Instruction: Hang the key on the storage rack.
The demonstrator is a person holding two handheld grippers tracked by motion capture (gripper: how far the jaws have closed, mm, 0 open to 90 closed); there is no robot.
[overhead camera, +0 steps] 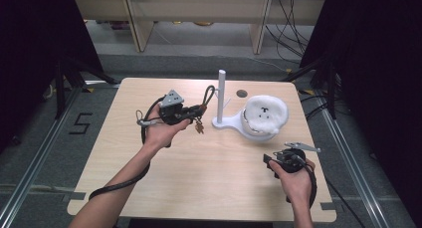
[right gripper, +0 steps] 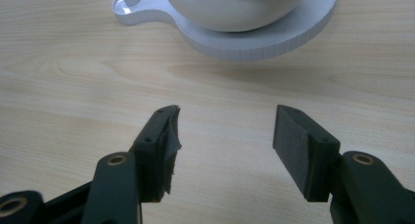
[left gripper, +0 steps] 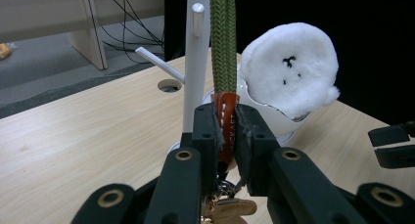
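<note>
Holding a keychain beside the white stand.
The right gripper (overhead camera: pixel 269 161) hovers near the table's (overhead camera: pixel 199 178) right edge, jaws wide; the left gripper (left gripper: pixel 226 131) clamps the keychain (left gripper: pixel 225 121) by its leather tab, near the stand (overhead camera: pixel 221 96) toward the far edge.

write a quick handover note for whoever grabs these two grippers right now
Left gripper: shut on the keychain, gripping its orange leather tab. The green rope loop rises from the fingers and the keys hang below. It is held above the table, just left of the white stand.
Right gripper: open, holding nothing, low over the table near the stand's round base.
Plush: white, sitting in the stand's bowl.
Done: keychain picked up.
Left: probably hang the loop on one of the stand's pegs; it is not on one yet. The right gripper could steady the base.
</note>
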